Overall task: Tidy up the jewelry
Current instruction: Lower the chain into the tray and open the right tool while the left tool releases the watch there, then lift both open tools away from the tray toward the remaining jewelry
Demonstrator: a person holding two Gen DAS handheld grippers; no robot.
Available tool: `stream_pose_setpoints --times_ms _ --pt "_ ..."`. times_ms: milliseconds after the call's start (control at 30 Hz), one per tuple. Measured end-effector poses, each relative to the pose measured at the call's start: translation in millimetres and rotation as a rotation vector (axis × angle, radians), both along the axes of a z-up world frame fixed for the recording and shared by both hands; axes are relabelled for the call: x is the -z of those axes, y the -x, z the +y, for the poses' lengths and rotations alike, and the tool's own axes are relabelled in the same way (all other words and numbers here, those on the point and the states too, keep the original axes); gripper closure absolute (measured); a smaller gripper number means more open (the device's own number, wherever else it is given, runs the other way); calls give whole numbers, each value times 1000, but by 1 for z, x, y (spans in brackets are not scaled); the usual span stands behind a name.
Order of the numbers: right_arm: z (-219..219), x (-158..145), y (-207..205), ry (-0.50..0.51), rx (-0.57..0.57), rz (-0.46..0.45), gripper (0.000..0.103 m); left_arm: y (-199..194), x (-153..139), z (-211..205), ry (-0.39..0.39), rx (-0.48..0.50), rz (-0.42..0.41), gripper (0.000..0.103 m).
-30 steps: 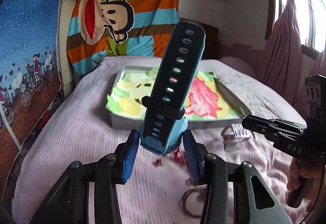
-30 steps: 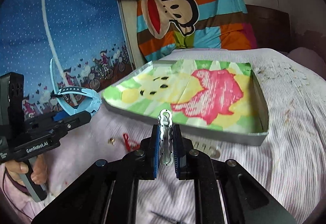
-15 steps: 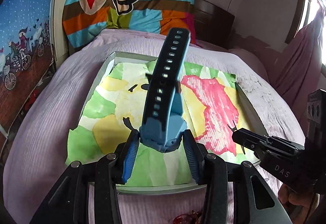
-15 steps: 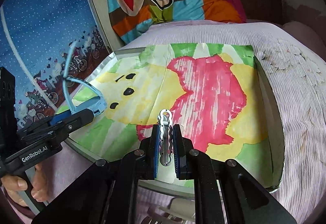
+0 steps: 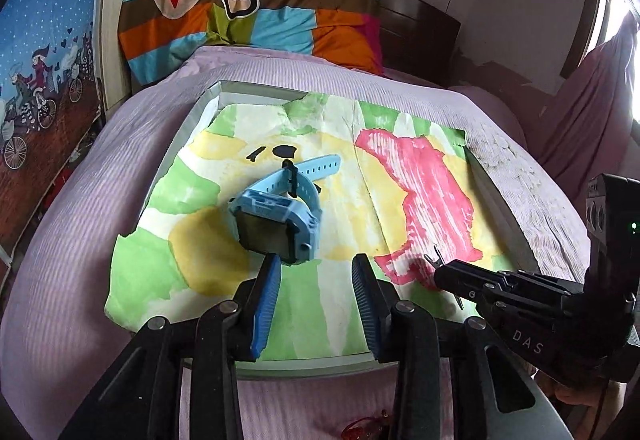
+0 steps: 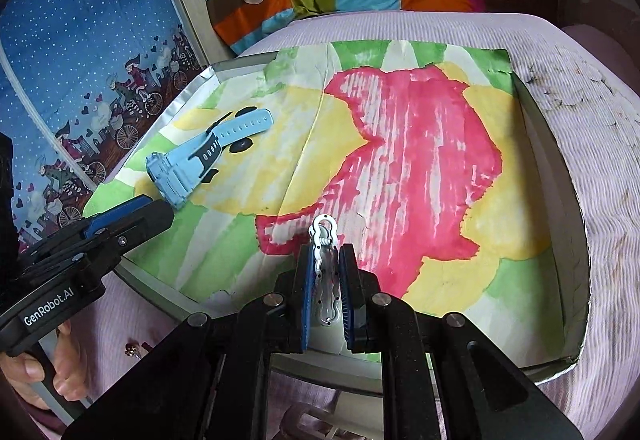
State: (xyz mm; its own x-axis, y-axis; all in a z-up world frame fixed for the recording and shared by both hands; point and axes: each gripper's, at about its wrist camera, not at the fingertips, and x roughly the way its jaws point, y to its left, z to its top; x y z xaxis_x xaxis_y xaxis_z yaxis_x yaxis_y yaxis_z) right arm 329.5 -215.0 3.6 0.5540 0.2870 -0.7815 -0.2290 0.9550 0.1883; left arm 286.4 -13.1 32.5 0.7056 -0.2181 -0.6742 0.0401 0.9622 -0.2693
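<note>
Your left gripper (image 5: 316,272) is spread wide w/ nothing between the pads. The blue watch (image 5: 280,215) lies in the tray (image 5: 192,119), on the painted paper liner (image 5: 340,167), just ahead of your left fingertips but not touching them. Left cam shows its dark screen facing you, tilted up on one edge, strap curling away behind. Right cam shows what the left can't: the watch (image 6: 200,159) from the side, strap end stretched flat over the yellow patch near the tray's left wall, and your left gripper (image 6: 132,215) parked just short of the case.

Your right gripper (image 6: 327,280) is clamped on a silver hair clip (image 6: 326,268), held upright over the red patch of the liner. Left cam only catches the clip's thin tip (image 5: 436,260) poking past the black fingers. Whether the clip touches the paper, can't tell. Left cam also shows a small red trinket (image 5: 368,428) on the pink bedspread (image 5: 80,240), outside the tray's near edge.
</note>
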Motion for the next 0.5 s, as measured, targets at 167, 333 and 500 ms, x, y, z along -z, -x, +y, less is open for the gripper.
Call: stream_pose_setpoints --times_ms 167,333,500 --pt "-16 -8 19 -46 29 -83 75 19 -4 10 31 -27 -64 47" --pt "-40 -20 47 -107 70 -200 62 45 -10 20 47 -63 -150 30" --pt "-62 -32 82 -151 109 -332 37 71 -13 25 38 -84 -216 9"
